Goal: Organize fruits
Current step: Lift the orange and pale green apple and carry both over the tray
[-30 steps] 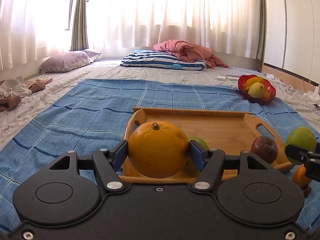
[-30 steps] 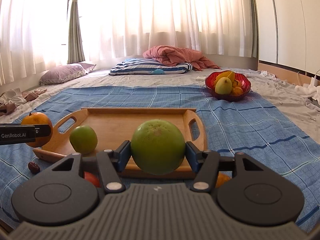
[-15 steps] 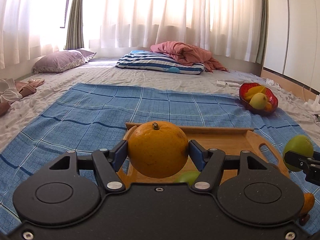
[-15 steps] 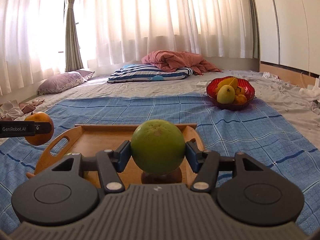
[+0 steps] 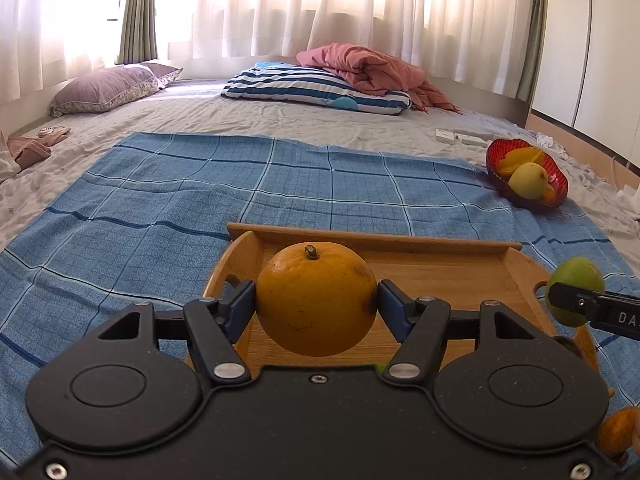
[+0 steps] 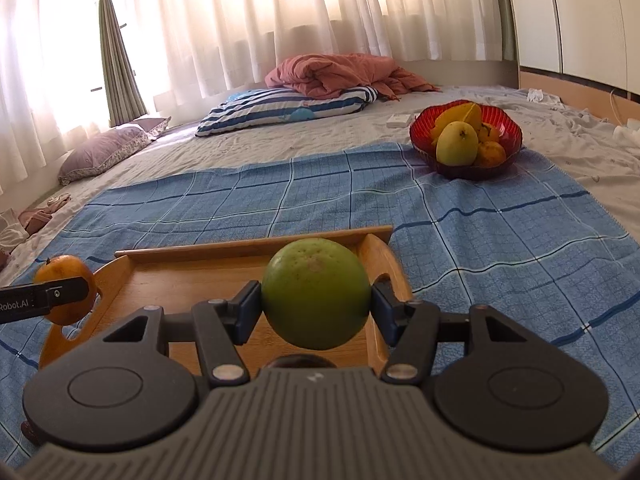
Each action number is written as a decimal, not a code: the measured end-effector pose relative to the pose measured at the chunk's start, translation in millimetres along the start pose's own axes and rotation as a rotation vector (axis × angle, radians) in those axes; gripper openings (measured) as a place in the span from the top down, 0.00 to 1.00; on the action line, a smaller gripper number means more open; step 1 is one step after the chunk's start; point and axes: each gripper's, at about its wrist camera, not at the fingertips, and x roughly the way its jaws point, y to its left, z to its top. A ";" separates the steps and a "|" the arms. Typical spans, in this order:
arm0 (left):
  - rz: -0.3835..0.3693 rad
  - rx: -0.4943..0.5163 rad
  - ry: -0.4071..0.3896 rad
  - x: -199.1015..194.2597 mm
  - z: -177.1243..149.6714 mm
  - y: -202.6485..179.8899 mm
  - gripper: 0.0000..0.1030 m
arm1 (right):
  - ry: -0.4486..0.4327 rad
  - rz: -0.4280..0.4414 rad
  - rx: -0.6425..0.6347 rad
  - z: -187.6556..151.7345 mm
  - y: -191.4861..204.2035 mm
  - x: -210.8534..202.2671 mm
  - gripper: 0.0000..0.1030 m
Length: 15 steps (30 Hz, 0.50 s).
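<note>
We are gripping an orange (image 5: 316, 298) in our left gripper (image 5: 316, 308), its blue pads pressing on both sides of the fruit, stem up, and we are holding it above the near left part of the wooden tray (image 5: 440, 268). We are clamping a green fruit (image 6: 316, 294) the same way in our right gripper (image 6: 316, 310), hanging over the tray's near right end, close to its handle cutout. Just under that gripper's body a dark round fruit (image 6: 298, 361) is peeking out on the tray. The tray is sitting on a blue checked cloth (image 6: 500, 248) spread over the bed. Beyond the tray, to its far right, a red bowl (image 6: 508, 136) is resting at the cloth's edge, holding yellow and orange fruits. Farther behind the tray a striped pillow (image 5: 316, 88) and a pink blanket (image 5: 360, 64) are lying before the curtains.
</note>
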 end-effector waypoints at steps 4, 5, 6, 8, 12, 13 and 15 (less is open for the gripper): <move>-0.015 0.006 0.011 11.5 0.7 -11.1 0.38 | 0.040 0.000 0.015 2.9 -2.9 21.1 0.40; -0.017 0.009 0.013 13.5 0.8 -13.5 0.38 | 0.047 -0.004 0.008 2.9 -1.5 25.1 0.40; -0.019 0.011 0.018 15.8 0.6 -16.1 0.38 | 0.053 -0.007 0.001 2.8 -0.7 28.1 0.40; -0.023 0.016 0.025 19.6 -0.2 -19.9 0.38 | 0.066 -0.006 -0.007 2.4 1.6 33.5 0.40; -0.018 0.027 0.040 26.6 -2.1 -25.6 0.38 | 0.087 -0.007 -0.025 0.6 6.4 40.7 0.40; -0.016 0.029 0.044 28.4 -2.7 -26.7 0.38 | 0.092 -0.010 -0.031 0.0 7.1 42.1 0.40; -0.014 0.031 0.051 31.0 -4.1 -28.1 0.38 | 0.105 -0.016 -0.032 -0.8 8.0 45.3 0.40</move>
